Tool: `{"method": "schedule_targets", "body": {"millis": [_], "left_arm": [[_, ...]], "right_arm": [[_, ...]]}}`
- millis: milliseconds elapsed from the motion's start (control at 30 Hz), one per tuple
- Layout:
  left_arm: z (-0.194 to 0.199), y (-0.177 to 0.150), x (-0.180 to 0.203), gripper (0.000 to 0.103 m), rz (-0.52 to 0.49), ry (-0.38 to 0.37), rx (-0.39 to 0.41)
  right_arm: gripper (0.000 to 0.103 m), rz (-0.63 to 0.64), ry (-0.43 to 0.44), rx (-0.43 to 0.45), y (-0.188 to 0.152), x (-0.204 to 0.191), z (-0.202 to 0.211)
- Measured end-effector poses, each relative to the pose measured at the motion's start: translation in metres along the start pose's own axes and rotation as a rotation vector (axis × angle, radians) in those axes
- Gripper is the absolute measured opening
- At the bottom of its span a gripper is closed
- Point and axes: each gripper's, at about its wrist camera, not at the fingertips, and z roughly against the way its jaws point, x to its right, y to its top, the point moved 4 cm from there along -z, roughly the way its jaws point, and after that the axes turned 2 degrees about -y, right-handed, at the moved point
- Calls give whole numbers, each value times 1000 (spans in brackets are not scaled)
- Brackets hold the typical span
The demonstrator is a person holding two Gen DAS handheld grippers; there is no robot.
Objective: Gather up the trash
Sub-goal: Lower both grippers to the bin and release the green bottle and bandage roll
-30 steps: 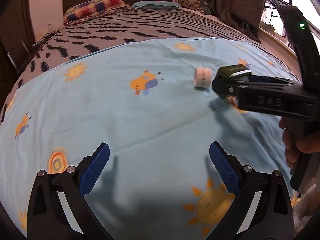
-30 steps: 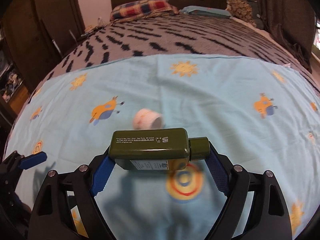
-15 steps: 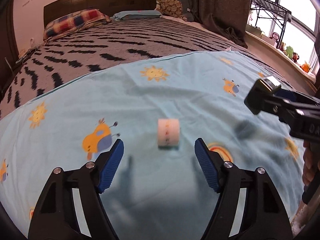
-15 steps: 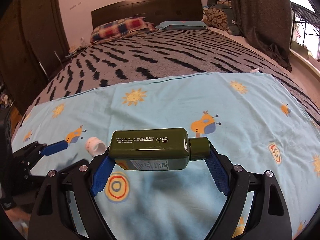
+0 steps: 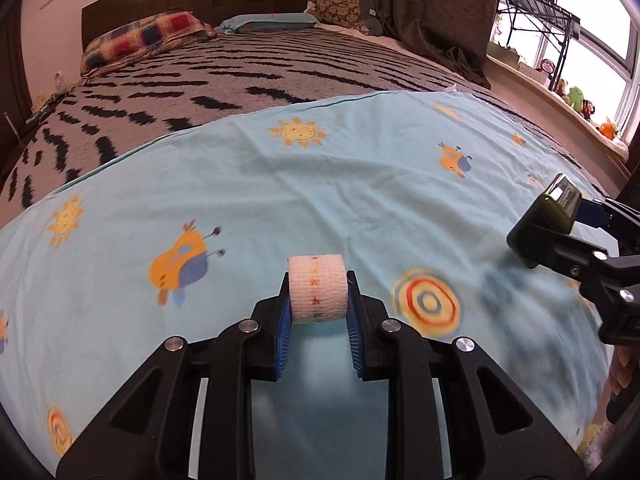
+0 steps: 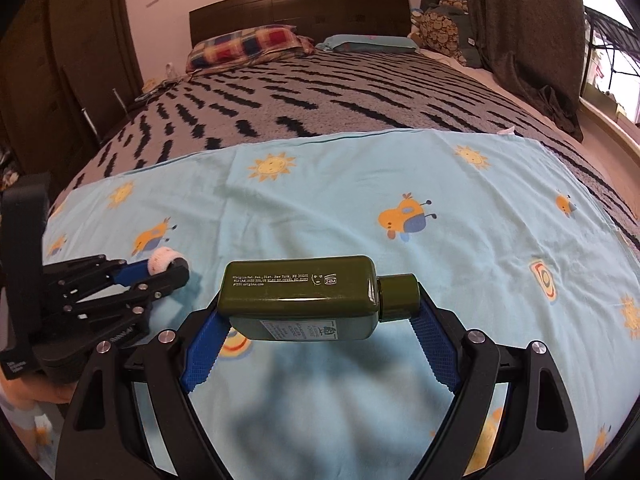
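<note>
Bandage roll (image 5: 317, 289) clenched between left tool (image 5: 318, 312) pads; green bottle (image 6: 300, 295) crosswise in right tool (image 6: 320, 320) grip

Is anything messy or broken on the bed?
Nothing looks spilled or broken. The left gripper pinches a small bandage roll, the right gripper holds a capped green bottle sideways, and the blue sheet is only lightly wrinkled.

A home bedroom is shown. Most of both views is filled by a large bed (image 6: 320, 120), covered by a grey black-streaked blanket (image 5: 248, 76) and a light-blue children's sheet (image 5: 360, 184). A dark headboard (image 6: 300, 4) and checked pillow (image 6: 244, 46) are seen at 12 o'clock, dark curtains (image 6: 516, 20) at 1 o'clock, and what may be toys (image 5: 576, 98) on a windowsill at 2 o'clock.
</note>
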Motion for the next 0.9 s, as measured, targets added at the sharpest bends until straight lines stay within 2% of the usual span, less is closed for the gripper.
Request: {"method": "schedule_targets", "body": {"millis": [200,467,767,900], "left_arm": [[58,-39,4,23,1,36,29],[127,-98,24,23,36,32,54],[183,-155,51,23,46,43,80],[196,-185,62,23,54,42,72]], "right_arm": [[86,13,37,11,-19,-22,33],[86,57,57,10,-61,-50,86],[86,43,92,14,-116,-63,137],[86,38,96,8,-144,-67,150]]}}
